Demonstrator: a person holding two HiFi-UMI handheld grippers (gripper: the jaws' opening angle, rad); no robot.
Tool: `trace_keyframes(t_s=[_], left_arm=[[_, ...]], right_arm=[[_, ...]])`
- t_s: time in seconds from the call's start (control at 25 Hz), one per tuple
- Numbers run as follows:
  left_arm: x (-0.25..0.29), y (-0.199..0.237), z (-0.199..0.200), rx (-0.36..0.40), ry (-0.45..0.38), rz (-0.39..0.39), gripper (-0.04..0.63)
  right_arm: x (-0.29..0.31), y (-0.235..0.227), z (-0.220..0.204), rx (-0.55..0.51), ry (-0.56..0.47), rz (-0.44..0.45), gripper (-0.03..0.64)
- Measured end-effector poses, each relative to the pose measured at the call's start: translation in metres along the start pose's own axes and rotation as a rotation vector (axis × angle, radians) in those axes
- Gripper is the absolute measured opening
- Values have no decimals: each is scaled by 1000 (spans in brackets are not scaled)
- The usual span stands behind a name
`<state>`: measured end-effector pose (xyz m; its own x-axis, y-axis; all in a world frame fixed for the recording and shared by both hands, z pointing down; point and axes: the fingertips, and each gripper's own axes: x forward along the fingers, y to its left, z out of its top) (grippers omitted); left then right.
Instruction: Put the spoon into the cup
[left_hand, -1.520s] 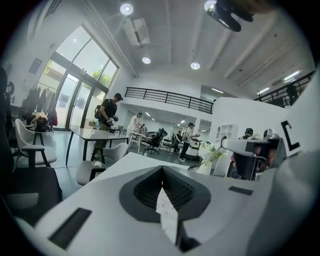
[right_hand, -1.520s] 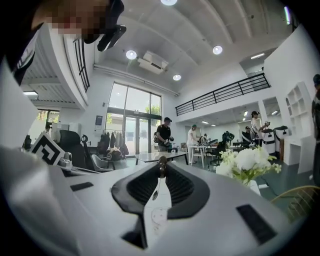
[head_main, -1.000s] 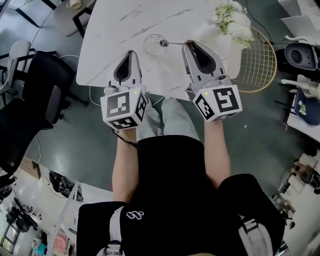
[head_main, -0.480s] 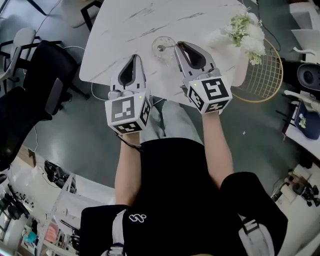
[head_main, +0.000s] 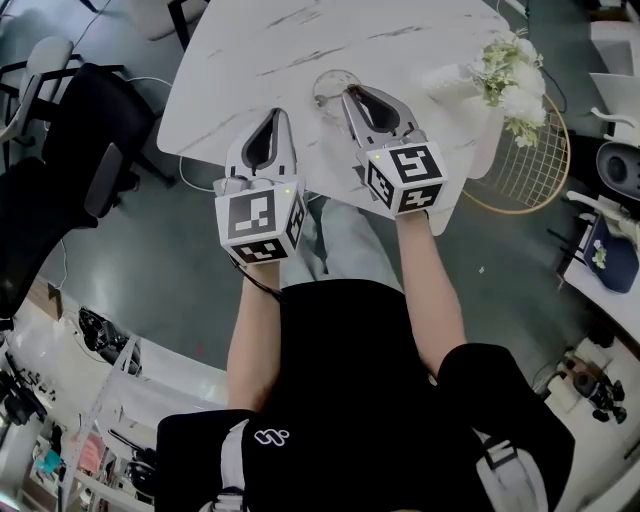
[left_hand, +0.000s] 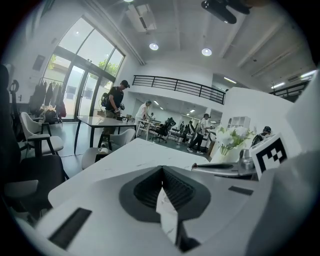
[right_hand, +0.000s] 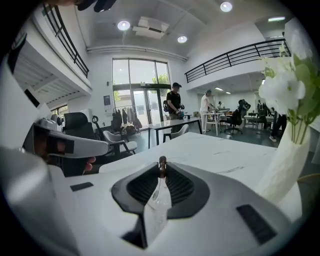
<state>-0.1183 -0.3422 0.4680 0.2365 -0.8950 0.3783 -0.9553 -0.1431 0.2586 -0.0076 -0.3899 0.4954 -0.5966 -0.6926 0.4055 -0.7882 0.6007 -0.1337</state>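
A clear glass cup (head_main: 327, 86) stands on the white marble table (head_main: 250, 50). My right gripper (head_main: 353, 93) reaches to the cup's right rim and is shut on the spoon. In the right gripper view the spoon's handle end (right_hand: 161, 162) shows as a small dark knob pinched at the jaw tips (right_hand: 161, 172), with glass showing through the gap below. The spoon's bowl is hidden in the head view. My left gripper (head_main: 278, 114) hangs over the table's near edge, left of the cup, jaws together with nothing in them (left_hand: 162, 170).
A white vase of white flowers (head_main: 505, 75) stands at the table's right end, close beside the right gripper (right_hand: 287, 115). A black office chair (head_main: 60, 170) is left of the table and a gold wire basket (head_main: 530, 150) is right of it. People stand far off.
The right gripper has sunk and shifted left, bringing the spoon from beside the cup to over its rim. The left gripper has dropped slightly.
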Motion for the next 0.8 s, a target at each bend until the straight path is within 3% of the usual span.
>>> trace_keyframes(t_s=[0.48,0.8], left_arm=[[6,9,-9,0,26,19,15],[9,3,-11,-7,33,7,15]], right_arm=[[15,0,-26,43,50,8,52],[11,-18,-37,63,69,-56,57]])
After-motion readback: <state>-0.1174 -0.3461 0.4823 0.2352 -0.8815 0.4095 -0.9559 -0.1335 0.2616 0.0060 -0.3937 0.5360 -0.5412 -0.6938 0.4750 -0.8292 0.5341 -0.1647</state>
